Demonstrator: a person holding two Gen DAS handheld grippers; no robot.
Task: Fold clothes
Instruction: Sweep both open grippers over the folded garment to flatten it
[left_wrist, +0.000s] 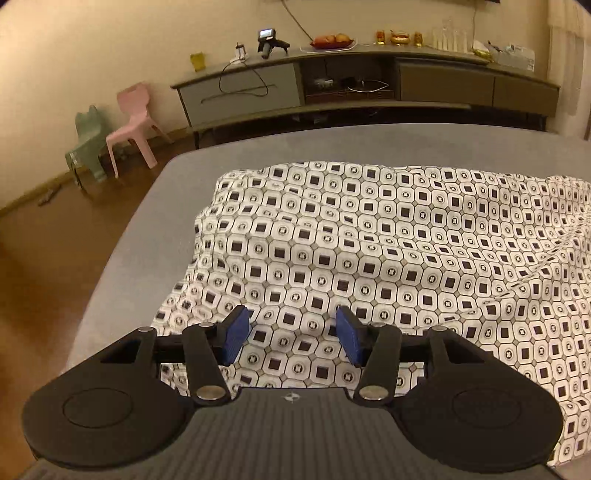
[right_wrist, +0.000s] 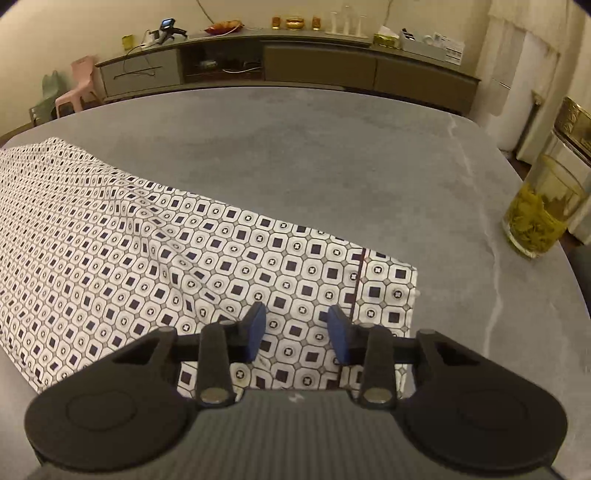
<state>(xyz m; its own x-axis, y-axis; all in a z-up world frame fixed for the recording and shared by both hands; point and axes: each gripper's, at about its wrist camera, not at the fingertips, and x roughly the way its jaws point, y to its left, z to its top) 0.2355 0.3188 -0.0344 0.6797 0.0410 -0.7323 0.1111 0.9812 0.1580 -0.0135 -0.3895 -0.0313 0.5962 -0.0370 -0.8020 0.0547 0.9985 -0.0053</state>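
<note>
A white garment (left_wrist: 369, 251) printed with black squares and rings lies spread across the grey table (left_wrist: 258, 144). My left gripper (left_wrist: 292, 338) hovers over its near left end, open, blue pads apart with only cloth seen beneath them. In the right wrist view the same garment (right_wrist: 184, 266) runs from the far left to a hemmed end with a dark stitched line near the middle. My right gripper (right_wrist: 296, 332) is above that hemmed end, open, with nothing pinched between its pads.
A glass of tea with leaves (right_wrist: 539, 218) stands at the table's right edge. Bare grey tabletop (right_wrist: 332, 155) lies beyond the garment. A long sideboard (left_wrist: 369, 85) runs along the far wall, with a pink chair (left_wrist: 133, 125) and a green chair (left_wrist: 86, 147) on the floor at the left.
</note>
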